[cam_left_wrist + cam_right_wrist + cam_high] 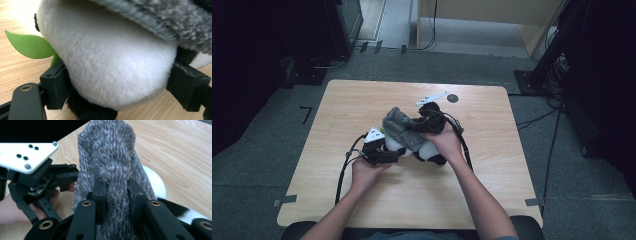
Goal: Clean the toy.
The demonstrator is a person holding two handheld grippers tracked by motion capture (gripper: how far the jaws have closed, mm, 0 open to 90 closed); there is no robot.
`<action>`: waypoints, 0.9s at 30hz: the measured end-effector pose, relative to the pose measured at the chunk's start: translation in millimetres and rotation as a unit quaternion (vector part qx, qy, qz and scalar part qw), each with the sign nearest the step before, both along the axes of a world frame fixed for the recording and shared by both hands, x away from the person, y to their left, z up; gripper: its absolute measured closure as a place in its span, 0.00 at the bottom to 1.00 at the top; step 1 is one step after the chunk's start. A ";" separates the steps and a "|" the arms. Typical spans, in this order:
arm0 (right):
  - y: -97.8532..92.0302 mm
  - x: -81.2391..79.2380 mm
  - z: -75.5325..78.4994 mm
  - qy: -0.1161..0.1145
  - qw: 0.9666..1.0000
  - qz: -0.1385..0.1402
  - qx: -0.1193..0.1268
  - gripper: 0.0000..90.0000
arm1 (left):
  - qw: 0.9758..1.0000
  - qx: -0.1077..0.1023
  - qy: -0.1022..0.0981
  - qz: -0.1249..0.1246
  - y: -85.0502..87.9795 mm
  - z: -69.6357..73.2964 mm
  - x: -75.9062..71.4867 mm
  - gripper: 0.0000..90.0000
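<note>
A black-and-white plush panda (428, 152) lies at the middle of the wooden table (362, 100), and a grey fuzzy cloth (398, 128) is draped over it. My left gripper (393, 153) is shut on the panda's white body (112, 62), one pad on each side. A green felt leaf (27, 45) sticks out beside the left pad. My right gripper (416, 127) comes from the far right side and is shut on a pinched fold of the grey cloth (110, 152). In the right gripper view the left gripper (50, 180) sits just left of the cloth.
A small dark round mark (452, 98) lies on the table behind the right gripper. Cables trail from both grippers toward the near edge. Dark equipment and stands (557, 55) ring the table on the floor.
</note>
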State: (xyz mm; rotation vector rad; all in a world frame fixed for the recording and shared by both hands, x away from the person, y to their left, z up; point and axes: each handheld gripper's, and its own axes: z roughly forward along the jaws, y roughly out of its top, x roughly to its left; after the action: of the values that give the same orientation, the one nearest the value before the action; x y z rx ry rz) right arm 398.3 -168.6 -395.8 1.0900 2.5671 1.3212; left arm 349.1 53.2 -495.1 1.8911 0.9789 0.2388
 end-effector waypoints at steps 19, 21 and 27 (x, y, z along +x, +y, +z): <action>-58.5 -18.6 9.2 -0.011 0.999 -0.039 0.005 0.79 | 1.000 -0.003 0.002 0.001 -0.3 0.0 0.0 0.17; -64.0 -20.2 9.6 -0.012 0.999 -0.042 0.006 0.79 | 1.000 -0.003 0.003 0.001 -0.4 0.0 -0.1 0.17; -80.3 -24.9 10.6 -0.013 0.998 -0.053 0.005 0.80 | 1.000 -0.003 0.002 0.001 -0.3 0.0 -0.1 0.17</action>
State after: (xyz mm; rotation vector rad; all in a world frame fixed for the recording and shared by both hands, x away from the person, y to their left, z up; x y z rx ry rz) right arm 373.4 -248.9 -385.2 1.1851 2.4499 1.3161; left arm 349.0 52.9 -495.1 1.8861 0.9839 0.2324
